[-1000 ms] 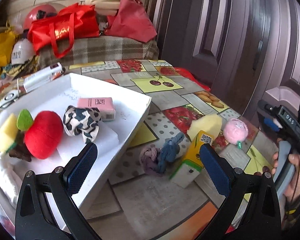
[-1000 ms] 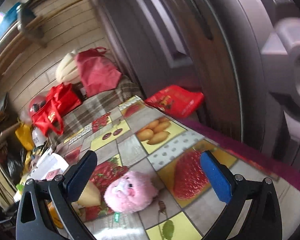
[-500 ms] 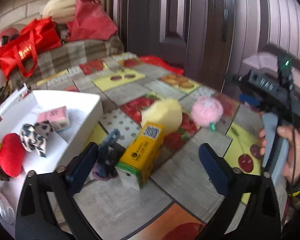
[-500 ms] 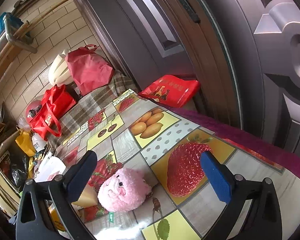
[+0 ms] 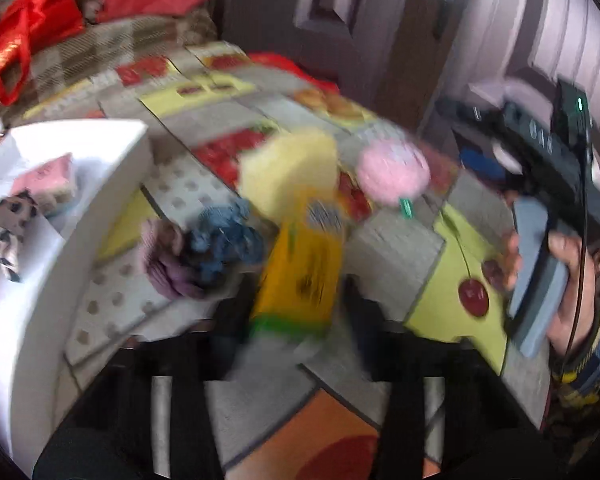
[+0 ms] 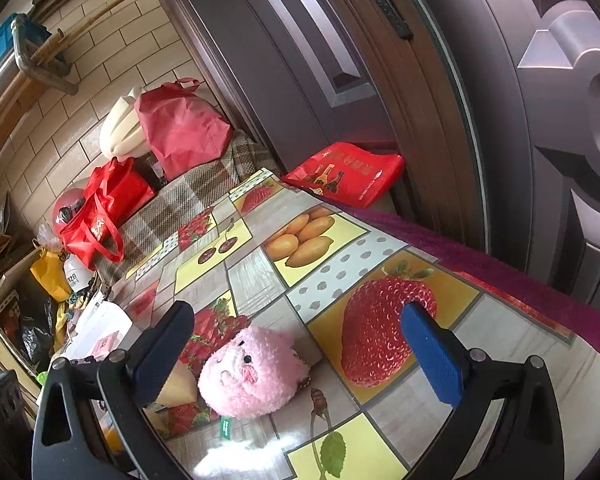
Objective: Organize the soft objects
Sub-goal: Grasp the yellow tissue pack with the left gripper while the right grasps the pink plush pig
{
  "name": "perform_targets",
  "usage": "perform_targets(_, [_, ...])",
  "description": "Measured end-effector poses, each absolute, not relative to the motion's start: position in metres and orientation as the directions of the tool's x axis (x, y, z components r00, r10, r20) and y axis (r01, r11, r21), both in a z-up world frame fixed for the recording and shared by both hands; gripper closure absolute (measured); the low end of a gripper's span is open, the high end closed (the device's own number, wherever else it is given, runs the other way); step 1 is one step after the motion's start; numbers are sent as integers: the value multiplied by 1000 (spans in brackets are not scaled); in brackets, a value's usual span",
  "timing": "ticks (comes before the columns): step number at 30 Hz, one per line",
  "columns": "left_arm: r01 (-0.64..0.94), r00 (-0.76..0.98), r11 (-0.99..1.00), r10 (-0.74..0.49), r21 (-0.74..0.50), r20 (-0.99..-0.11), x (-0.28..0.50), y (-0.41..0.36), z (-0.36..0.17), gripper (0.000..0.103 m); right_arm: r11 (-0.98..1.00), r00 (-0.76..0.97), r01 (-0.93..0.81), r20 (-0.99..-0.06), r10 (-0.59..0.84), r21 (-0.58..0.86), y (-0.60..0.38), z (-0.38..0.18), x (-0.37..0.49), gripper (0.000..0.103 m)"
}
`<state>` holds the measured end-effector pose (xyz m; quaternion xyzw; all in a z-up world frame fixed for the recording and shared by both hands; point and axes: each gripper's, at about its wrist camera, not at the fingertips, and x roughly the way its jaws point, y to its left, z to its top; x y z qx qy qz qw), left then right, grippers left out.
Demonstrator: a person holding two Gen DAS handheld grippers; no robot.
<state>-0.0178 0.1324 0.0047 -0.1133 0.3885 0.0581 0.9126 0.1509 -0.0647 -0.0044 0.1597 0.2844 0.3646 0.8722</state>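
Left view, blurred: left gripper (image 5: 296, 320) fingers closing around carton (image 5: 300, 276). Right view only: right gripper (image 6: 300, 344) fingers spread, pig (image 6: 252, 376) between.

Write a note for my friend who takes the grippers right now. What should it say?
Left gripper: jaws closing around the yellow carton; blur hides whether they touch it.
Right gripper: open, empty, pink plush just ahead.
Done: pink sponge and spotted cloth lie in the white tray.
Left on the table: plush, yellow sponge, rope knot.
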Motion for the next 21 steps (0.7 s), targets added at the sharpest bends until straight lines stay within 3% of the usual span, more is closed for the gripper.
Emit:
perform_targets(4, [-128,691,972,-53,-195,-721,-26,123,5,68,680,566,-539,-384,730,497,-66,-6,151,0])
perform_targets(8, [-31,738,965,-153,-260,-657,-42,117,15,66,676,558,-533,-389,733,509,-67,-7,153,0])
perform_targets(10, [-46,743,971,-122,-233,-658,-42,115,18,59,674,553,-530,-393,735,514,-67,-8,155,0])
perform_targets(18, [-99,700,986,-28,-136,-713,-16,93,10,59,685,542,-546,-421,728,482,-61,-8,154,0])
perform_targets(20, [-106,688,986,-20,-127,-726,-14,93,6,79,683,506,-596,-462,728,423,-46,-6,150,0])
perform_targets(21, [-107,689,986,-18,-126,-725,-13,95,6,81,681,490,-620,-486,724,390,-37,-6,147,0])
